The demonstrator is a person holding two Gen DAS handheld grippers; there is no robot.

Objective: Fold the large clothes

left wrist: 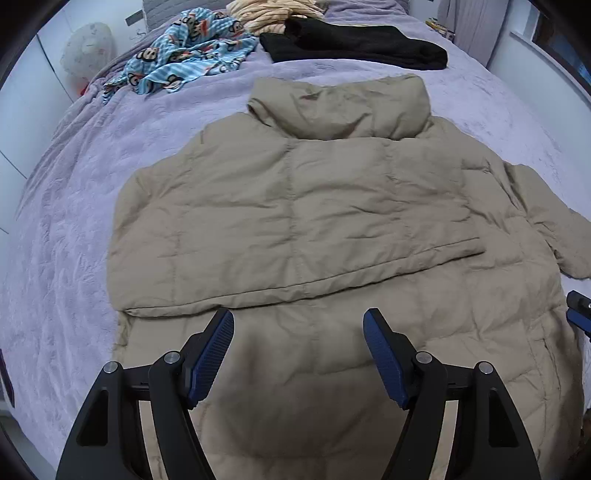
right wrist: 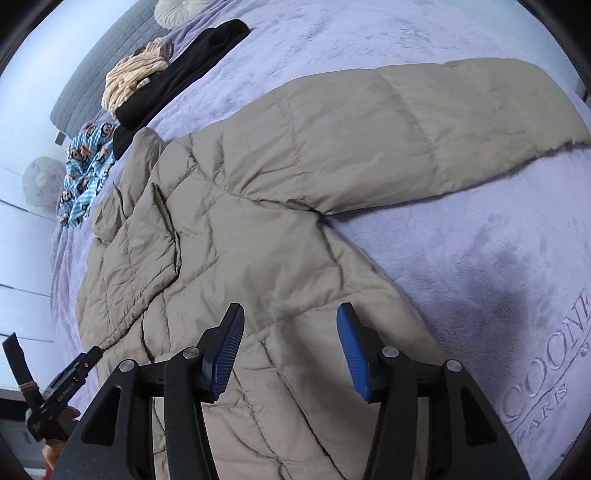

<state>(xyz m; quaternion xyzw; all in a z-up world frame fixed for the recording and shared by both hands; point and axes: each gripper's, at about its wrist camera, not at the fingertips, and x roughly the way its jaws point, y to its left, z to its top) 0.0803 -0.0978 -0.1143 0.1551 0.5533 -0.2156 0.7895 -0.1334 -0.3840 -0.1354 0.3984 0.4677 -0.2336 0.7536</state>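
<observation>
A large beige puffer jacket (left wrist: 295, 206) lies back-up on the lilac bed cover (left wrist: 66, 229), collar at the far end. Its left sleeve is folded across the back; the other sleeve (right wrist: 424, 125) lies stretched out to the side on the bed. My left gripper (left wrist: 298, 325) is open and empty, just above the jacket's lower back. My right gripper (right wrist: 290, 321) is open and empty over the jacket's lower side, near its edge. The left gripper's body (right wrist: 62, 391) shows at the lower left of the right wrist view. The right gripper's tip (left wrist: 580, 310) shows at the right edge of the left wrist view.
At the far end of the bed lie a blue monkey-print cloth (left wrist: 184, 51), a folded black garment (left wrist: 354, 44) and a cream knit item (left wrist: 266, 14). A round white plush (left wrist: 86, 48) sits left of the bed. The cover has embroidered lettering (right wrist: 554, 369).
</observation>
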